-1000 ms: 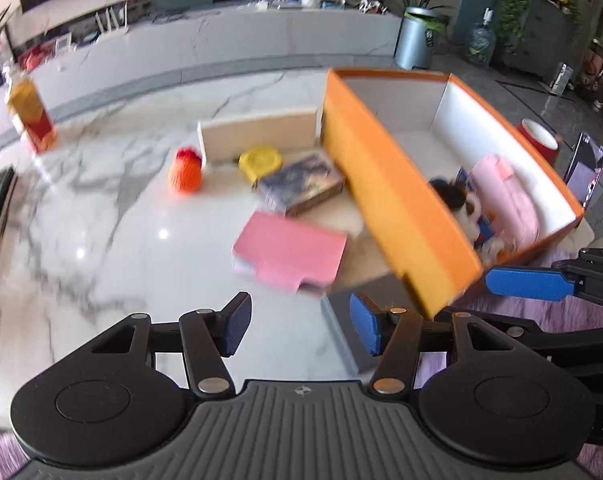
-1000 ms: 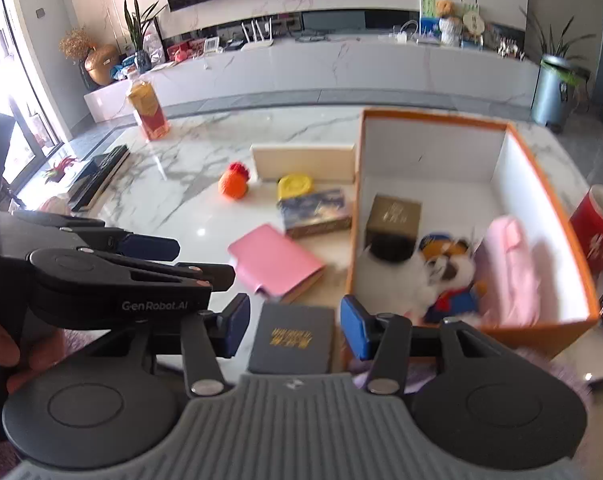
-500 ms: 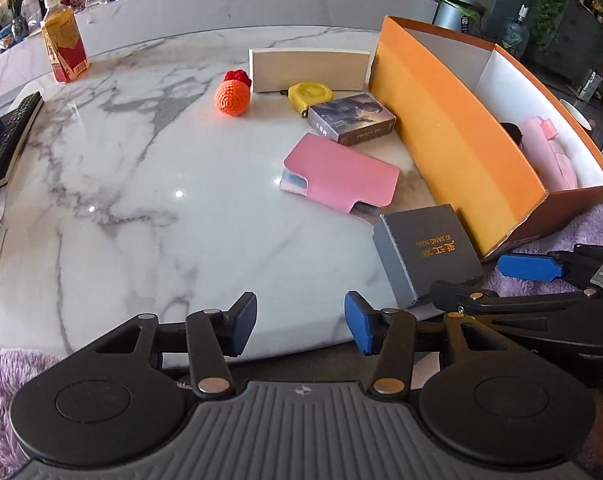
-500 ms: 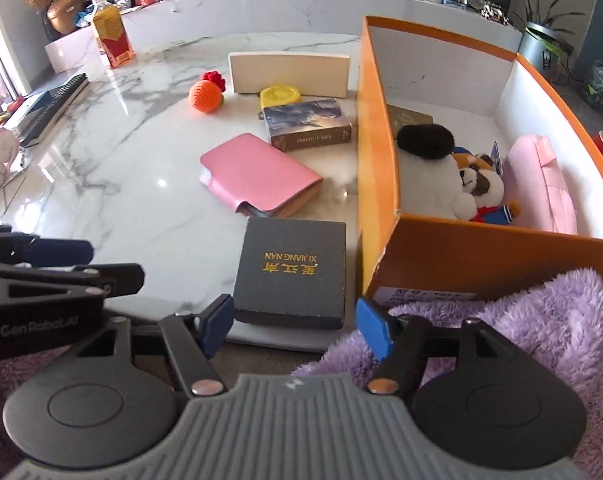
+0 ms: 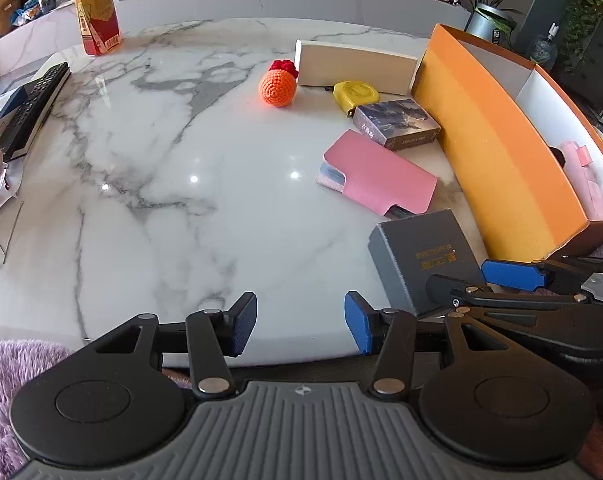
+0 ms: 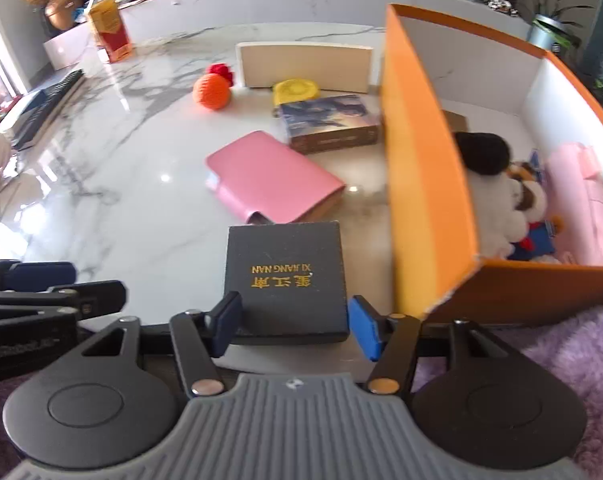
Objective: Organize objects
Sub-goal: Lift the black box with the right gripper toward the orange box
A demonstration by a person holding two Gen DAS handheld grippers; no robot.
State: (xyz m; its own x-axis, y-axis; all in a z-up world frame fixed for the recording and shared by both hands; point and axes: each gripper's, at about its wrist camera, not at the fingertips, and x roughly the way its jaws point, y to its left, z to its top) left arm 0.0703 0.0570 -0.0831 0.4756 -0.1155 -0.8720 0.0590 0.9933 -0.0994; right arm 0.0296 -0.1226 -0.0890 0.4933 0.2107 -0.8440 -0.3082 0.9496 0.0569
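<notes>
A dark grey box with gold lettering (image 6: 287,276) lies at the marble table's near edge, also in the left wrist view (image 5: 423,258). My right gripper (image 6: 295,330) is open with its fingers on either side of the box's near end. My left gripper (image 5: 300,328) is open and empty over the table's near edge. An orange storage box (image 6: 421,160) holds a plush toy (image 6: 501,204) and a pink item (image 6: 585,204). A pink wallet (image 6: 273,178), a card box (image 6: 329,122), a yellow tape measure (image 6: 295,90), an orange knitted ball (image 6: 211,91) and a cream box (image 6: 305,65) lie on the table.
A juice bottle (image 5: 97,16) stands at the far left. A black keyboard (image 5: 33,110) lies at the left edge. Purple fuzzy fabric (image 6: 541,360) lies below the table's near edge. The orange box's tall side wall (image 5: 497,148) stands right of the loose items.
Both grippers have dropped lower and pulled toward the table's near edge. My right gripper has come forward, so its open fingers now flank the dark grey box.
</notes>
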